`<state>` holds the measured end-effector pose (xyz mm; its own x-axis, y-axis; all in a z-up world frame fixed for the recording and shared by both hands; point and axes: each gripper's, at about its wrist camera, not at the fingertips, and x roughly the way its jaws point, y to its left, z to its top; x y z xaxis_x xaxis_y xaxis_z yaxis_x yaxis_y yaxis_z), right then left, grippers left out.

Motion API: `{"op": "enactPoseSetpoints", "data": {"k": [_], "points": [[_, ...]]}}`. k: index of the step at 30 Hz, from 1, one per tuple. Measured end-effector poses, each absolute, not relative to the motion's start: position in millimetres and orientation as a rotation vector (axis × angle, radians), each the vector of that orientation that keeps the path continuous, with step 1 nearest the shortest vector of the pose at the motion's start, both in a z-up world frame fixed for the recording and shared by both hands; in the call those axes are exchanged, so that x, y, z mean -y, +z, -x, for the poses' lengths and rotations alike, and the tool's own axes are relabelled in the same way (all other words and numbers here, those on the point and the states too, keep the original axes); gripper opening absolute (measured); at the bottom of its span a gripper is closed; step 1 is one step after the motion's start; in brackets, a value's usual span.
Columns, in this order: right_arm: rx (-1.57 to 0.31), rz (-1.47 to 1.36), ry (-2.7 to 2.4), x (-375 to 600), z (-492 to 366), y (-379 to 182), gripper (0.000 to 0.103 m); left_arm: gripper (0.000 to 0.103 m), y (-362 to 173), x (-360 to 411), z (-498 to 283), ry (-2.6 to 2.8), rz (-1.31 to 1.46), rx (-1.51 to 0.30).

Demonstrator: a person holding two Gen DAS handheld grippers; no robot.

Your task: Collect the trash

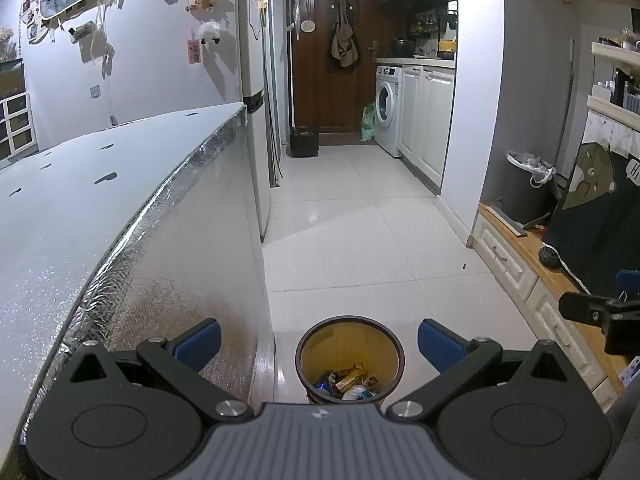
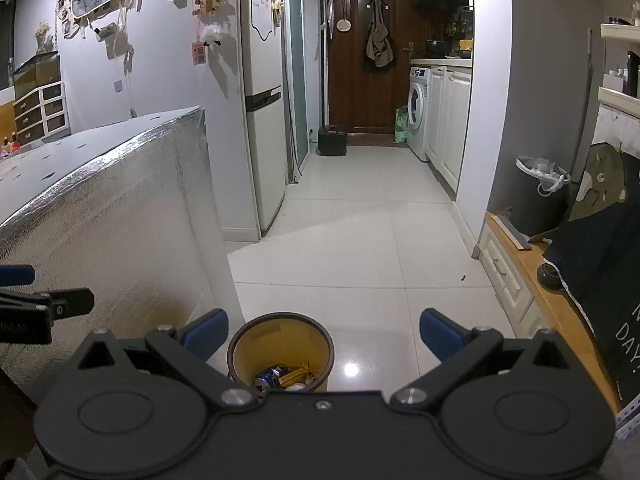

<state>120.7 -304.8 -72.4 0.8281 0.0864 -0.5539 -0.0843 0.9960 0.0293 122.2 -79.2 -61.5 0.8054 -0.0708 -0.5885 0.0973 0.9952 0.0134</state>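
Round dark-rimmed wastebasket with a yellow inside (image 1: 349, 360) sits on the pale tiled floor (image 1: 360, 232), wrappers and a blue can (image 2: 267, 378) piled in it. Left gripper (image 1: 319, 344) above it, blue-padded fingers (image 1: 199, 343) spread wide, empty. Right gripper (image 2: 323, 339) the same, beside the foil-wrapped table (image 1: 132, 240).
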Motion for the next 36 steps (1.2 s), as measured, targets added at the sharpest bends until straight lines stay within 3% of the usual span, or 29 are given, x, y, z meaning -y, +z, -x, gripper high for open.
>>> {"op": "enactPoseSetpoints", "data": {"k": [36], "points": [[-0.585, -0.004, 0.091, 304.1, -119.4, -72.3, 0.103, 0.103, -59.7, 78.3, -119.9, -0.091, -0.046, -0.625]]}}
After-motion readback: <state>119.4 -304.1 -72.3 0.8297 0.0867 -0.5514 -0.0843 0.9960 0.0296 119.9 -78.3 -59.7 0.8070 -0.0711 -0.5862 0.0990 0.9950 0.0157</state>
